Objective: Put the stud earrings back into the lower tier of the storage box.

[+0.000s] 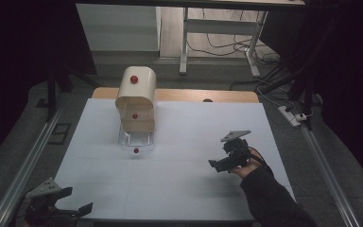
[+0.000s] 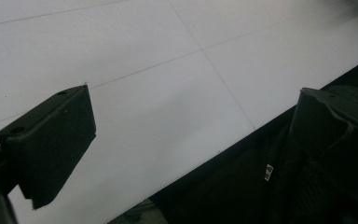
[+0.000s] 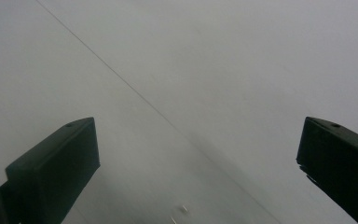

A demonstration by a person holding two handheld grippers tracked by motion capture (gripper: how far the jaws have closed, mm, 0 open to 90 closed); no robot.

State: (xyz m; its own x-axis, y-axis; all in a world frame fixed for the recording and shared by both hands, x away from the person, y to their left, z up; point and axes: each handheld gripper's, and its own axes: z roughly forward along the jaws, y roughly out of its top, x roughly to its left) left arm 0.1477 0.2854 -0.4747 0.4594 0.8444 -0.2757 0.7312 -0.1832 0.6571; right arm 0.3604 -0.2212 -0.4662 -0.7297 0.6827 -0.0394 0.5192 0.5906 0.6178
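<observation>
White counter (image 1: 179,179) lies bare under us; both tongs, left (image 1: 75,211) and right (image 1: 216,165), gape empty (we'd approach the box (image 1: 135,101) squarely).

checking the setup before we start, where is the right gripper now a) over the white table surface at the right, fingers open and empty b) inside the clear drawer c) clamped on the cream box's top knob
a: in the high view the right gripper sits over the white table at the right, well apart from the cream box, and its own view shows its fingers spread wide with nothing between them.
</observation>
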